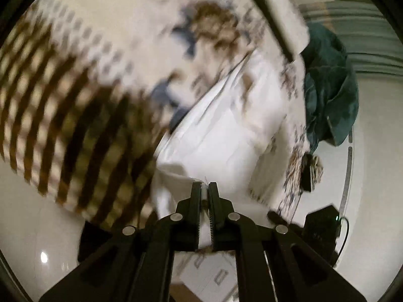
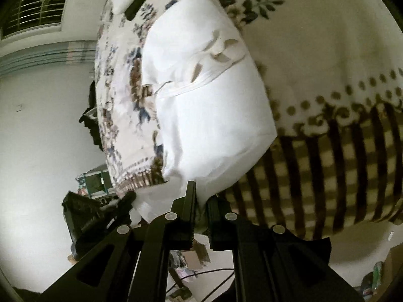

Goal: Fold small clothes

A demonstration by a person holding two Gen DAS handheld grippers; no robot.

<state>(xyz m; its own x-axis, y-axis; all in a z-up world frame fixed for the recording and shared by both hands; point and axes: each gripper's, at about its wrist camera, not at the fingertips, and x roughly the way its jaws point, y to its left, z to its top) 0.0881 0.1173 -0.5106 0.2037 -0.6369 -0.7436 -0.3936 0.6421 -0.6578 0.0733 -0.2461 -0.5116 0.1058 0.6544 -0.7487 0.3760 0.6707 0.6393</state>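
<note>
One white garment point(image 2: 209, 105) — the only one being handled. Two grippers, left gripper point(image 1: 205, 188) and right gripper point(image 2: 200, 196). One patterned bedspread point(image 2: 327, 63), one dark green cloth heap point(image 1: 327, 83).

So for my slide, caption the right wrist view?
Right gripper pinches white garment's near edge over floral blanket.

The bed is covered by a cream blanket point(image 2: 327, 50) (flowers in the middle, dots and brown stripes near its edge), and on it lies the white garment point(image 2: 201, 100), while a dark green cloth point(image 1: 330, 83) sits at another edge.
</note>
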